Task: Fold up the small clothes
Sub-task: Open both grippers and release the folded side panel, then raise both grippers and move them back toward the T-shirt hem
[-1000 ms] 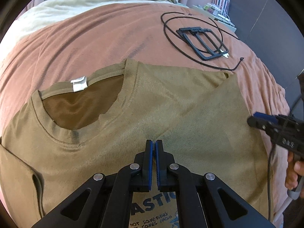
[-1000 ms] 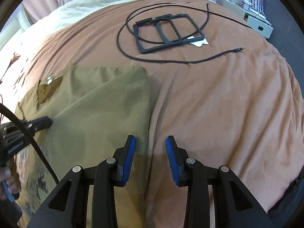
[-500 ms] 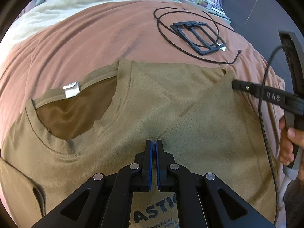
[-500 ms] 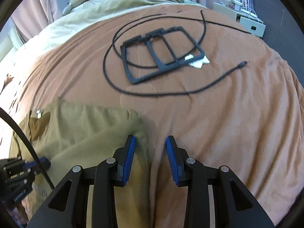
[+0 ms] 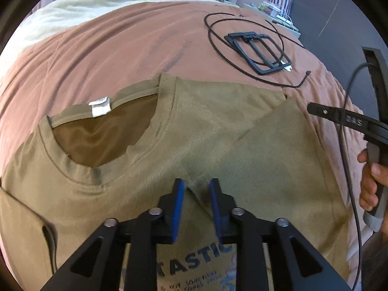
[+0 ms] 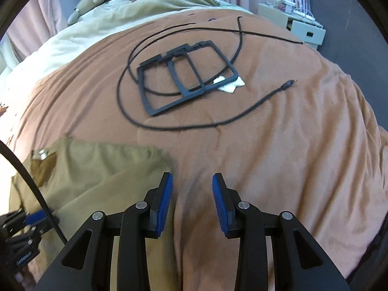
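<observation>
From the left wrist, the olive T-shirt (image 5: 198, 131) lies spread on the brown bedspread (image 5: 116, 48), its neck opening and white label (image 5: 100, 106) at the left and its right side folded over toward the middle, so a slanted edge runs down to the near centre. The left gripper (image 5: 195, 195) hangs over that folded edge with its blue pads (image 5: 178, 208) a narrow way apart and opening; a ridge of the cloth lies between them, but they do not press on it. At the right edge a hand (image 5: 373, 184) holds the right gripper's handle, its black tip just off the shirt's right corner. Far off lie a black frame (image 5: 258, 49) and a looped black cable (image 5: 245, 55). From the right wrist, the right gripper (image 6: 192, 194) stands over bare bedspread just right of the shirt's edge, its fingers (image 6: 219, 201) a moderate way apart and opening, with nothing between them. The shirt fills the near left, where the left gripper shows at the picture's edge. The frame and cable lie farther up the bed, with pale bedding (image 6: 150, 2) beyond.
</observation>
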Action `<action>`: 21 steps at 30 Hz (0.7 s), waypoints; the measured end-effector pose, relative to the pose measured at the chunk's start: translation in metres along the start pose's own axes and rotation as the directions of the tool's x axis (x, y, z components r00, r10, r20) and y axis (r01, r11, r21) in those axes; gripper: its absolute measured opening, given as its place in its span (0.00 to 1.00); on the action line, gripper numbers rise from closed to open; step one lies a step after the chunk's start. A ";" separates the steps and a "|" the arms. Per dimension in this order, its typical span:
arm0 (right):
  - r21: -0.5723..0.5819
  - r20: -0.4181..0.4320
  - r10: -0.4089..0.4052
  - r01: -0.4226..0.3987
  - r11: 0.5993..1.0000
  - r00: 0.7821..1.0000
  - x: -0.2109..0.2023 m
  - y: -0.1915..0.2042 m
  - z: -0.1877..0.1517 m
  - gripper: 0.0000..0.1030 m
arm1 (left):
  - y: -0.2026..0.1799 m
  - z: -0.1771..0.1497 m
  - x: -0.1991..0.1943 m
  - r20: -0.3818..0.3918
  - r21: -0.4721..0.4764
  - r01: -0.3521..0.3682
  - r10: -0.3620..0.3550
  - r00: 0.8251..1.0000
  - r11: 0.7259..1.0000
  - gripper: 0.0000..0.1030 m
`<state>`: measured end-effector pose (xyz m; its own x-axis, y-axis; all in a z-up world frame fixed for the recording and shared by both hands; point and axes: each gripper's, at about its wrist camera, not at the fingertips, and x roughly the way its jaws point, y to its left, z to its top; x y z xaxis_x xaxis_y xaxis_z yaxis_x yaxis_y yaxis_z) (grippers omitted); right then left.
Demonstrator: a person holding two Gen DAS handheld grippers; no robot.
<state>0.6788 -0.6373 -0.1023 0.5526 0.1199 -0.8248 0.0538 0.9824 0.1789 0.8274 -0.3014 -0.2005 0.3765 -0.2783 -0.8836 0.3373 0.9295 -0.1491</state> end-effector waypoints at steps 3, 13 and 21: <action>-0.037 0.004 0.012 -0.012 0.999 1.000 -0.023 0.006 -0.011 0.37 | -0.002 -0.006 -0.014 0.011 0.019 -0.014 0.014 1.000 1.000 0.44; -0.163 -0.046 0.062 -0.069 0.984 0.997 -0.081 0.044 -0.049 0.37 | 0.033 -0.037 -0.070 0.045 -0.074 -0.029 0.032 0.998 0.997 0.61; -0.170 -0.116 0.095 -0.114 0.979 0.989 -0.079 0.077 -0.093 0.37 | 0.072 -0.085 -0.123 0.066 -0.160 -0.071 0.082 0.994 0.985 0.67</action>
<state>0.5619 -0.5578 -0.0729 0.4554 0.2281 -0.8606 -0.1512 0.9724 0.1777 0.7324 -0.1794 -0.1398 0.4590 -0.2162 -0.8617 0.1671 0.9736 -0.1552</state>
